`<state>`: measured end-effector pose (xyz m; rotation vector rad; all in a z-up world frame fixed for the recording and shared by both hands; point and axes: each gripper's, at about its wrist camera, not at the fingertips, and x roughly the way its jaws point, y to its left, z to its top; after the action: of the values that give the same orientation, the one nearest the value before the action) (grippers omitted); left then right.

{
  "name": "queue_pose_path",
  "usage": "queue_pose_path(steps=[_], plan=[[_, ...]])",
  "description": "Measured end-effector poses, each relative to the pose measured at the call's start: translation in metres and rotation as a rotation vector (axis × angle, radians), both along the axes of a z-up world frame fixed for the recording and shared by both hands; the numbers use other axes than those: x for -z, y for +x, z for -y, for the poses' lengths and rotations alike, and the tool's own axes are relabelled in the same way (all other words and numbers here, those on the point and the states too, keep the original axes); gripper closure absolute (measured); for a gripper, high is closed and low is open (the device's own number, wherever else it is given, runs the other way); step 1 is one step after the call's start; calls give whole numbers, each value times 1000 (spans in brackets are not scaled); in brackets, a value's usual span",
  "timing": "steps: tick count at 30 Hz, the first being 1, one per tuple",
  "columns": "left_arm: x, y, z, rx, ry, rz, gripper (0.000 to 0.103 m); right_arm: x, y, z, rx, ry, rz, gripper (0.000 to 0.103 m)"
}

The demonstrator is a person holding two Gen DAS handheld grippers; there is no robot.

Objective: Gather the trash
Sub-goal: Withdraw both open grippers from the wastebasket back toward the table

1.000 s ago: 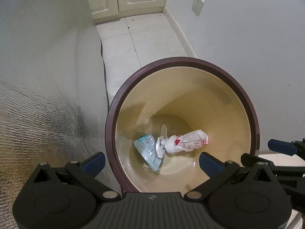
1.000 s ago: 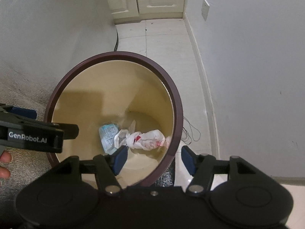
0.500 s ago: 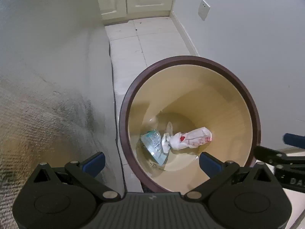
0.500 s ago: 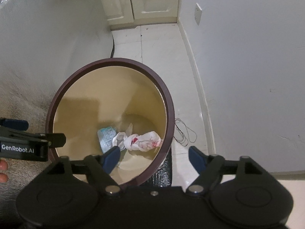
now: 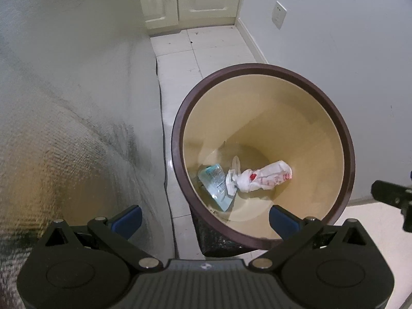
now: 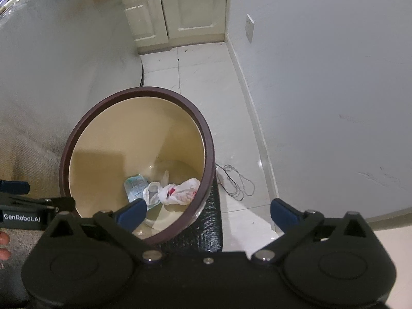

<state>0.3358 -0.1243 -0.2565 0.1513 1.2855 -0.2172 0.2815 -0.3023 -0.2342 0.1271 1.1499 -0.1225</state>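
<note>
A round bin with a dark brown rim (image 5: 342, 128) (image 6: 208, 139) and beige inside stands on the tiled floor. At its bottom lie a crumpled white bag with red print (image 5: 265, 176) (image 6: 180, 193) and a pale blue packet (image 5: 215, 180) (image 6: 134, 185). My left gripper (image 5: 204, 219) is open and empty, above the bin's near left side. My right gripper (image 6: 207, 209) is open and empty, above the bin's right rim. The left gripper's side also shows at the left edge of the right wrist view (image 6: 23, 206).
A grey textured cover (image 5: 64, 128) hangs to the left of the bin. A dark cable (image 5: 162, 141) runs along the floor beside it. A thin wire (image 6: 237, 180) lies right of the bin. Cream cabinets (image 6: 177, 13) stand at the far end. A white wall (image 6: 322, 90) with a socket is on the right.
Both grippers have pulled back and up from the bin, which looks smaller and farther. The right gripper's fingers have opened wider. The trash in the bin has not moved.
</note>
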Motion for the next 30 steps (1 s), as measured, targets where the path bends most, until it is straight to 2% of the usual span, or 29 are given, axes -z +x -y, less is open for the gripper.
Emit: queue_pose_path(steps=[9, 24, 30], plan=[[-15, -23, -7, -14, -10, 52, 0, -4, -20, 5, 21, 3, 27, 0], [-71, -77, -20, 11, -83, 204, 0, -36, -73, 5, 31, -24, 167, 0], [-97, -98, -28, 26, -120, 268, 0, -58, -96, 6, 25, -36, 244, 0]])
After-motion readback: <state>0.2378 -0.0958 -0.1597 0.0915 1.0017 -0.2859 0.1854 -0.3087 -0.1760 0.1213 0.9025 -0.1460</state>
